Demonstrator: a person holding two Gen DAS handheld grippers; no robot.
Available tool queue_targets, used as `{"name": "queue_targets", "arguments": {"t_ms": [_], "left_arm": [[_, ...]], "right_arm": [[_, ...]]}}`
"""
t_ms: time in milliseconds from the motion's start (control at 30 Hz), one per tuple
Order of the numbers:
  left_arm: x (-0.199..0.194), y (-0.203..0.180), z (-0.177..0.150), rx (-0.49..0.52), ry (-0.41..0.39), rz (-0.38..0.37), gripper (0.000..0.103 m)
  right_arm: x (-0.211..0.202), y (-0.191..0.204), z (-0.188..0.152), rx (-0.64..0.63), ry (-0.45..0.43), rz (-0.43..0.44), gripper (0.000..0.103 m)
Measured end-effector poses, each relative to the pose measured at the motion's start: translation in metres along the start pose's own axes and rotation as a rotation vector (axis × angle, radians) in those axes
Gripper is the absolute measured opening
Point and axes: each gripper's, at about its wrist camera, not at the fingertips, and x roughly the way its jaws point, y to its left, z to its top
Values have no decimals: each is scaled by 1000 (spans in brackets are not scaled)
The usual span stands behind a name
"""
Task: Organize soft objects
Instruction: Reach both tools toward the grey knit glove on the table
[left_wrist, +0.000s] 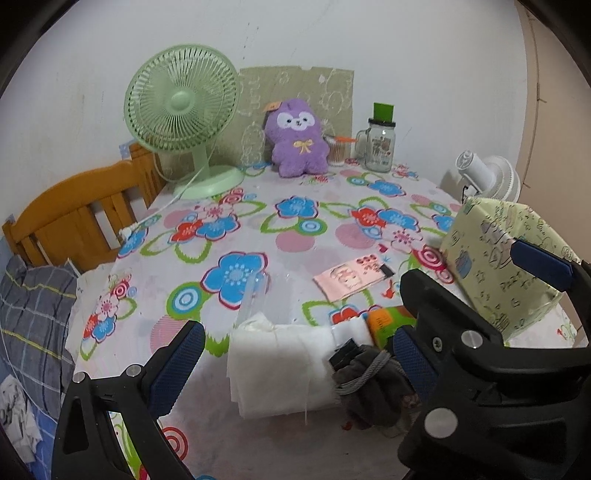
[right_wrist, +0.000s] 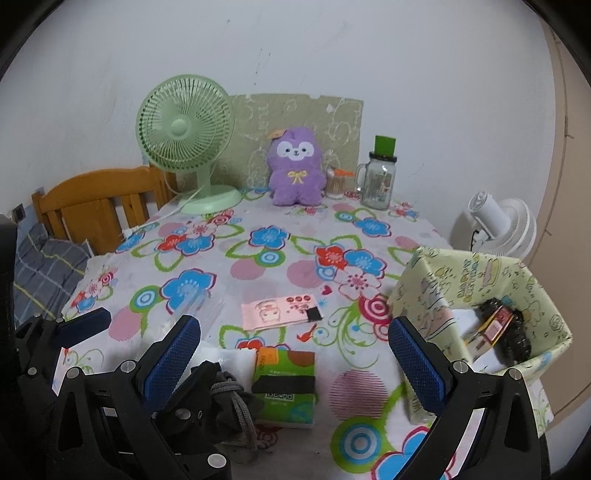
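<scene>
The box (left_wrist: 517, 258) hides its inside from the left wrist view, and the right gripper (left_wrist: 461, 295) covers its lower part; the dark bundle (right_wrist: 229, 402) is half behind gripper fingers (right_wrist: 173, 365); the print on the green packet (right_wrist: 284, 387) is too small to read; the white fan (right_wrist: 498, 229) stands partly behind the box.

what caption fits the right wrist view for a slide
Open right tool above a green tissue pack on the floral tablecloth, patterned box at right.

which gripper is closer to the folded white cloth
Left. The left gripper is open around the folded white cloth; the right gripper sits further right, over the green packet.
</scene>
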Motion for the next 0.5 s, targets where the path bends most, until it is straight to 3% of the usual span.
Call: {"name": "queue_targets", "arguments": {"t_ms": [233, 500], "left_arm": [[18, 2, -7, -2, 51, -2, 103], [27, 1, -6, -9, 58, -21, 103]], "right_arm": [[18, 4, -9, -6, 49, 4, 101], [37, -3, -11, 24, 116, 17, 86]]}}
